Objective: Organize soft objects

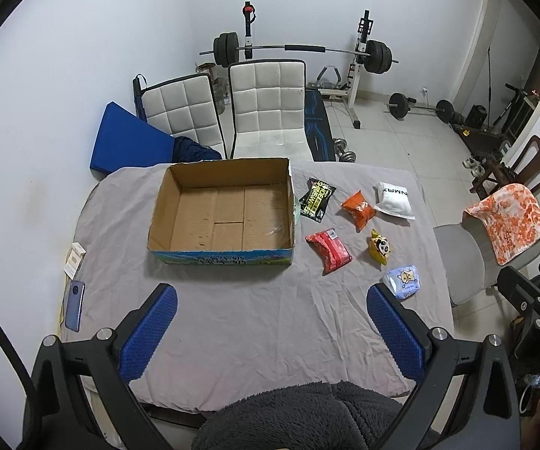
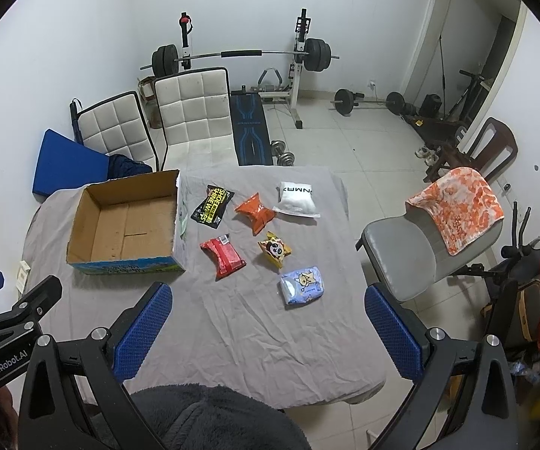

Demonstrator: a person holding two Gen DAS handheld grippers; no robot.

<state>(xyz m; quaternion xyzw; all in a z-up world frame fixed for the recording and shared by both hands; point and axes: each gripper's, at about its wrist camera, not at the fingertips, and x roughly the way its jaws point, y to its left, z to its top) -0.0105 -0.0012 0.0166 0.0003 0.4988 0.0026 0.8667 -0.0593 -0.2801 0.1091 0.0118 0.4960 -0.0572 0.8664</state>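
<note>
Six soft packets, from the black wipes pack (image 1: 317, 200) to the blue tissue pack (image 2: 302, 285), lie right of the empty cardboard box (image 1: 222, 212) on the surface (image 1: 255, 330), both grippers' fingers (image 1: 149, 332) (image 2: 143, 332) spread wide, grasping nothing.

Right tongs (image 2: 270, 332) gape over cloth; six packets beside empty box (image 2: 93, 247)

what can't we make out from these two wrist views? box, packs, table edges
- Cardboard box: near inner floor strip hidden by its front wall, both views; right outer side print too small, right wrist view.
- Blue pack: label too small to read.
- Black pack: left edge tucked against the box, left wrist view.
- Table: near edge covered by dark fleece; legs hidden under the grey cloth.
</note>
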